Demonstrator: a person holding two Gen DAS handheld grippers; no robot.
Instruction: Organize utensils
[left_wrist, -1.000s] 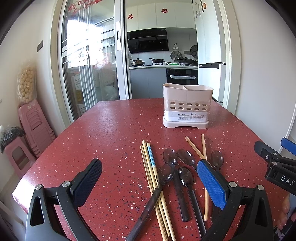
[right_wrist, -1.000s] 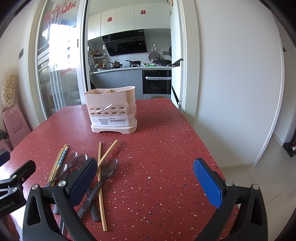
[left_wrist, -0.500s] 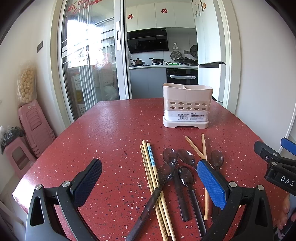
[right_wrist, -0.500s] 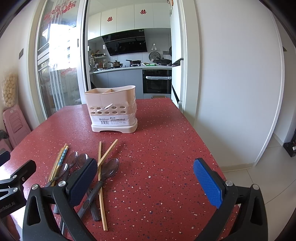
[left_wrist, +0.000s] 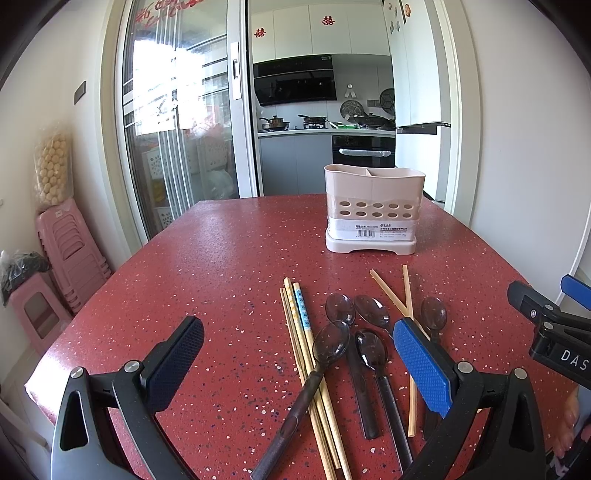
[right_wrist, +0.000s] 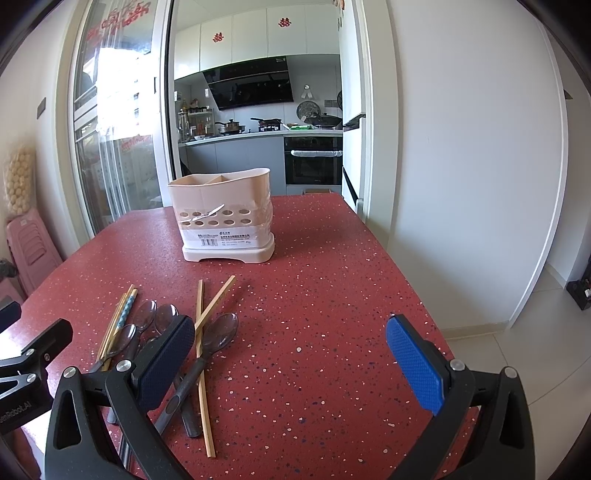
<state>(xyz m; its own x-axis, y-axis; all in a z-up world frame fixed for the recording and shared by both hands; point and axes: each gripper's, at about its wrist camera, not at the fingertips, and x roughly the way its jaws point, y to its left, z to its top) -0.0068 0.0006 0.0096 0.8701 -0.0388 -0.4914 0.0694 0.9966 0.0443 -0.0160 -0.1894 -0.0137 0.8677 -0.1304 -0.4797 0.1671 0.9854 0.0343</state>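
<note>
A beige two-compartment utensil holder (left_wrist: 373, 208) (right_wrist: 225, 218) stands upright toward the far side of the red speckled table (left_wrist: 229, 266). Nearer lie a bundle of wooden chopsticks (left_wrist: 303, 343) (right_wrist: 120, 325), several dark translucent spoons (left_wrist: 332, 347) (right_wrist: 218, 336), and two crossed chopsticks (left_wrist: 400, 295) (right_wrist: 207, 314). My left gripper (left_wrist: 299, 362) hovers open above the spoons and the bundle, holding nothing. Over bare table right of the utensils, my right gripper (right_wrist: 291, 358) is open and empty too.
Pink plastic stools (left_wrist: 70, 251) are stacked on the floor to the left, by a glass sliding door (left_wrist: 177, 122). The table's right edge (right_wrist: 417, 295) drops off beside a white wall. A kitchen lies beyond the doorway.
</note>
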